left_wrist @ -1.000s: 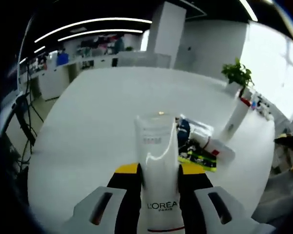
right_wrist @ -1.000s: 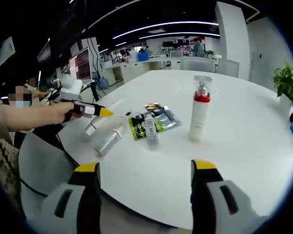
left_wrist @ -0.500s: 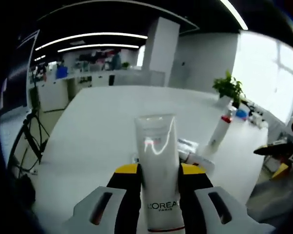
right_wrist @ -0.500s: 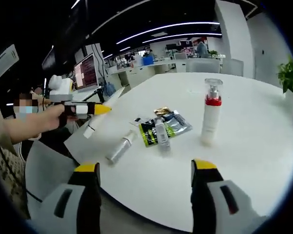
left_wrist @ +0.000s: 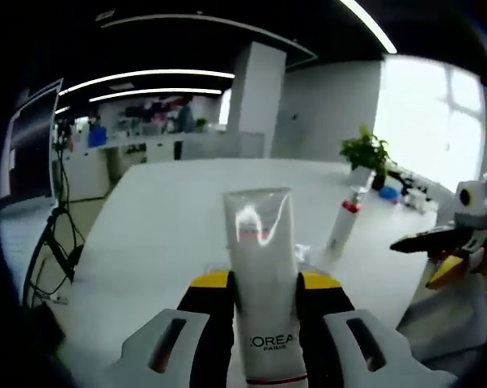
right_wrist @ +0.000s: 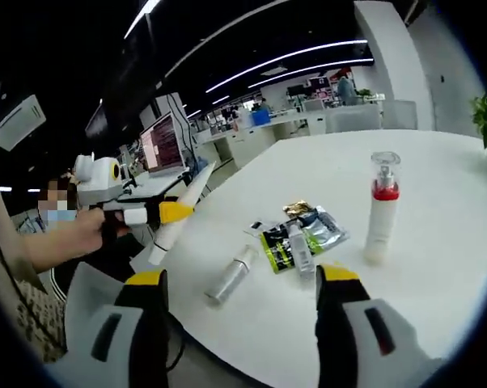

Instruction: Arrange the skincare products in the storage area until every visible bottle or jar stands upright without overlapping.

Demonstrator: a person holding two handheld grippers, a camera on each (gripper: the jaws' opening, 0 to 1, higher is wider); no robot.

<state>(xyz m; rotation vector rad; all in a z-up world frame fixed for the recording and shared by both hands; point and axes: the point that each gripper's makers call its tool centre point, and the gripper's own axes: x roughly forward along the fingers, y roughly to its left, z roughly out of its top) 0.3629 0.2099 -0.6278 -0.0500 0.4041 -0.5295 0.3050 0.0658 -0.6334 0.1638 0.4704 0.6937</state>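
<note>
The white worktop (right_wrist: pixel 438 267) carries a pump bottle (right_wrist: pixel 380 208) with a red collar standing upright, with sachets (right_wrist: pixel 304 234), a small bottle (right_wrist: pixel 298 249) lying on them, and a slim silver bottle (right_wrist: pixel 231 275) lying on its side nearer the edge. The white tube (left_wrist: pixel 262 275) is held clear of the worktop, pinched between the jaws of the left gripper (left_wrist: pixel 262 284), while the right gripper (right_wrist: pixel 242 283) hangs with jaws spread and empty. For a sound placement, the tube is best lowered cap-down onto a bare patch well apart from the other products, and released only once it is seated squarely.
</note>
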